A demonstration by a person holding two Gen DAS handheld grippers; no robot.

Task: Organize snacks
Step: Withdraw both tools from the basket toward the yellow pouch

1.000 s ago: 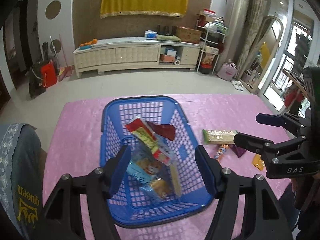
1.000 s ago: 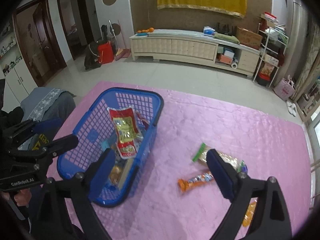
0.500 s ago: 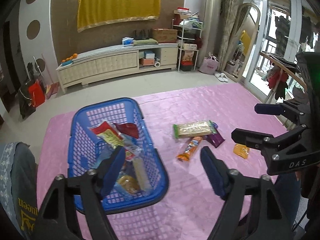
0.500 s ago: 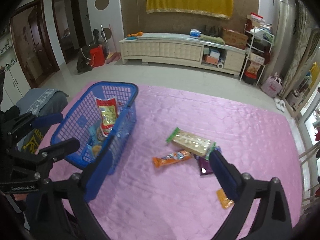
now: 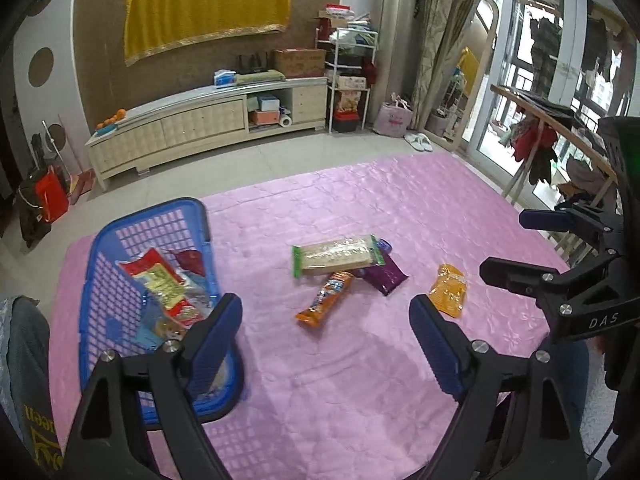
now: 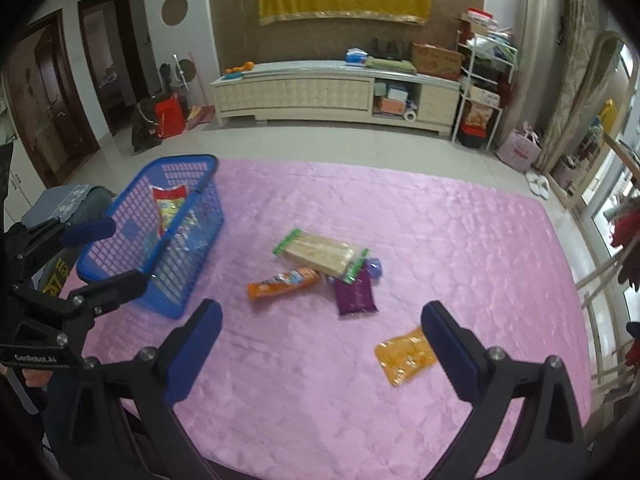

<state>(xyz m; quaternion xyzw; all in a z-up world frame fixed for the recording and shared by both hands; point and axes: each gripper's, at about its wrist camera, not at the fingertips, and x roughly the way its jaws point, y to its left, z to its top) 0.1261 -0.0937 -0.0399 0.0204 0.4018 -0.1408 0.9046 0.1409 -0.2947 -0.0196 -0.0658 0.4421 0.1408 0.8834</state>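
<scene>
Both grippers have swung away from the basket (image 5: 120, 280) toward the loose snacks on the pink tabletop (image 5: 360, 380). The left gripper (image 5: 324, 344) has just been spreading its jaws, and nothing lies between them; the right gripper (image 6: 320, 344) has its jaws spread wide, also empty. That reads as one drop finished and the next pick about to begin.

The basket, at the left of the tabletop, already holds several packets, a red-and-yellow one (image 5: 160, 280) leaning on top. Four snacks remain outside: a long cracker pack (image 5: 336, 254), an orange bar (image 5: 326, 298) just below it, a purple packet (image 5: 384, 276) tucked partly under the cracker pack, and a yellow sachet (image 6: 406, 356) apart, close to the right gripper's right jaw.

Nothing blocks the sachet. The cracker pack, bar and purple packet touch or overlap, so lifting one may drag another. A cabinet (image 6: 332, 92) and shelves stand well behind.
</scene>
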